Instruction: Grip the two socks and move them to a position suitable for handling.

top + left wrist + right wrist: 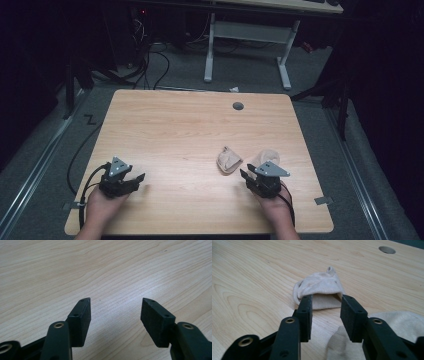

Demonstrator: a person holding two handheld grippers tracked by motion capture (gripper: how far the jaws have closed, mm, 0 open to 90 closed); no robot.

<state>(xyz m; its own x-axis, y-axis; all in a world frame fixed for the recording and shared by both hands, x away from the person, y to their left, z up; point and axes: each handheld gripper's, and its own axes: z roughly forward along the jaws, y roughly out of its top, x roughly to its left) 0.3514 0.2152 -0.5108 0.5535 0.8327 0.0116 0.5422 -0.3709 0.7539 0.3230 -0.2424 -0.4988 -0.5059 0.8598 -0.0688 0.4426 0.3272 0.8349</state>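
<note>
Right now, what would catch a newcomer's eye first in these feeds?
Two beige socks on the pale wooden table: the folded sock right of centre, and the second sock beside it, under the open right gripper. The left gripper is open over bare wood at the near left.

Two beige socks lie on the wooden table, lower right of centre in the high view. The first sock [228, 160] is folded into a small rounded bundle with its open cuff facing the camera in the right gripper view [319, 290]. The second sock [265, 157] lies flatter just right of it, apart, partly hidden; lower right in the right gripper view [402, 322].
</note>
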